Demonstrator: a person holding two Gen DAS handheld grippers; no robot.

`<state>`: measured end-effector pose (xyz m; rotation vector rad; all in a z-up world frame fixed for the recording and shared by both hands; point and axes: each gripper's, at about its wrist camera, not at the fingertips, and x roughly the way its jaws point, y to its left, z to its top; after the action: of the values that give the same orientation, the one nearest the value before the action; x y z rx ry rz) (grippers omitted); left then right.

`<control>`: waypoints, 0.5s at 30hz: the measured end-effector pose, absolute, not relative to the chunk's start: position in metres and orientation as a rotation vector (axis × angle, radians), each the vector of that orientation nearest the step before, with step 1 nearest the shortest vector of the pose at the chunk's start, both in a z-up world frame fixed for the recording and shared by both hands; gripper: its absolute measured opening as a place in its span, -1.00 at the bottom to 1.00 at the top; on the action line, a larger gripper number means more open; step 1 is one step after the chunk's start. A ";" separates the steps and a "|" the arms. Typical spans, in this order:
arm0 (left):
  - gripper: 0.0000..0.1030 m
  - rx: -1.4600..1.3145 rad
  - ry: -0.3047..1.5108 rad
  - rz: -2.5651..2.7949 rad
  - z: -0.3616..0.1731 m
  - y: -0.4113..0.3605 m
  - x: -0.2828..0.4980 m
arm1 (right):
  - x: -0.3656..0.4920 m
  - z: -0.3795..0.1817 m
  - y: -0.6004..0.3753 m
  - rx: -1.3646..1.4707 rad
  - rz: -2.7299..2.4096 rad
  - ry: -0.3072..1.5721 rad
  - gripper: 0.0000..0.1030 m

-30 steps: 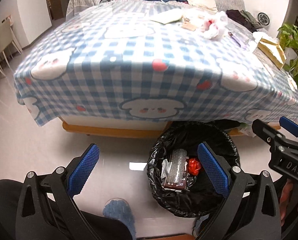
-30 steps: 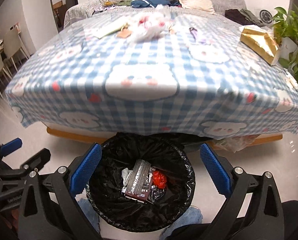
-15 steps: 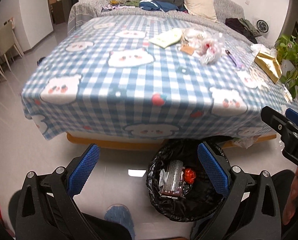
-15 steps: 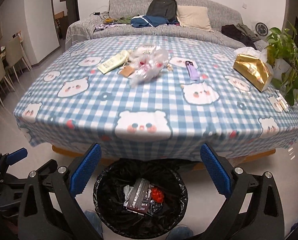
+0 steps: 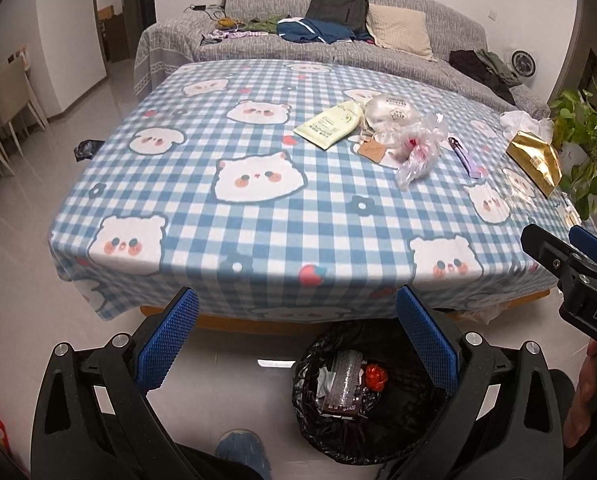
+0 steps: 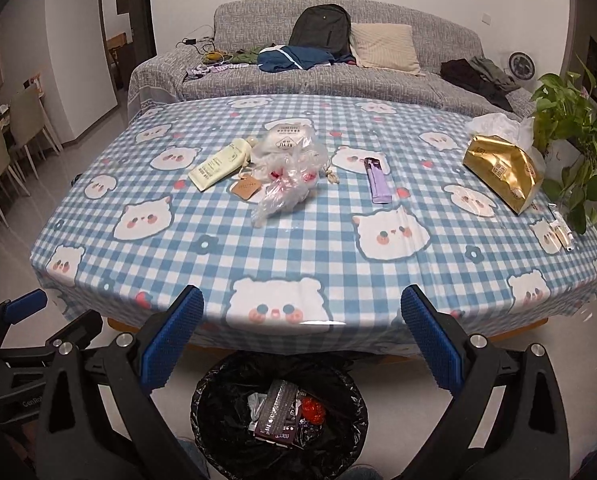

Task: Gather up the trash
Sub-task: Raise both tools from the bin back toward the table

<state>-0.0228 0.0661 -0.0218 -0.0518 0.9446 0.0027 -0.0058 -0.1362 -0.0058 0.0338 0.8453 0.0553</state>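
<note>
Step in hand, as I read it: between pieces, one drop done and the reach for the next not begun. Nearest, on the floor below the table edge, the black-lined trash bin already holds a silvery wrapper and a red crumpled bit. Both tools hang above it. Left gripper is spread wide w/ nothing between the pads; right gripper likewise spread and empty.

Farther off, on the bear-print checked tablecloth, the rest of the trash sits mid-table: crumpled clear plastic bag, pale green tube to its left, small brown tag btwn them. A purple pack lies to the right, a gold tissue pack at far right.

Next move prob. calls for a long reach fwd to the bag, closing on loose film, which may slip.

Vs 1 s ago: both cams have lifted and pulled back, so the bin shows smaller and lower and the whole tabletop is in view.
</note>
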 end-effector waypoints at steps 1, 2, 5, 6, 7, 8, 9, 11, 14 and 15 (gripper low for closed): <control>0.88 -0.054 0.946 0.002 -0.021 0.066 -0.019 | -0.002 -0.005 -0.137 0.036 0.053 0.847 0.85; 0.88 -0.053 0.947 0.001 -0.020 0.065 -0.015 | 0.000 -0.004 -0.138 0.037 0.053 0.847 0.85; 0.88 -0.048 0.949 -0.007 -0.017 0.063 -0.003 | 0.011 -0.001 -0.140 0.041 0.053 0.849 0.85; 0.88 -0.051 0.950 -0.014 -0.017 0.063 0.002 | 0.014 0.000 -0.140 0.043 0.053 0.850 0.85; 0.88 -0.052 0.952 -0.018 -0.016 0.062 0.005 | 0.017 0.000 -0.141 0.045 0.055 0.851 0.85; 0.88 -0.051 0.953 -0.019 -0.016 0.061 0.009 | 0.020 0.001 -0.141 0.044 0.057 0.852 0.85; 0.88 -0.050 0.954 -0.019 -0.016 0.059 0.014 | 0.024 0.002 -0.142 0.042 0.058 0.852 0.85; 0.88 -0.050 0.960 -0.026 -0.017 0.057 0.025 | 0.032 0.002 -0.144 0.044 0.060 0.854 0.85; 0.88 -0.045 0.965 -0.028 -0.019 0.052 0.042 | 0.046 0.001 -0.147 0.048 0.062 0.859 0.85; 0.88 -0.042 0.967 -0.029 -0.020 0.051 0.047 | 0.052 0.000 -0.148 0.049 0.063 0.862 0.85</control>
<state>0.0470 0.0511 -0.0195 -0.0423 0.9670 -0.0288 0.0517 -0.1483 0.0005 0.0490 0.8616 0.0629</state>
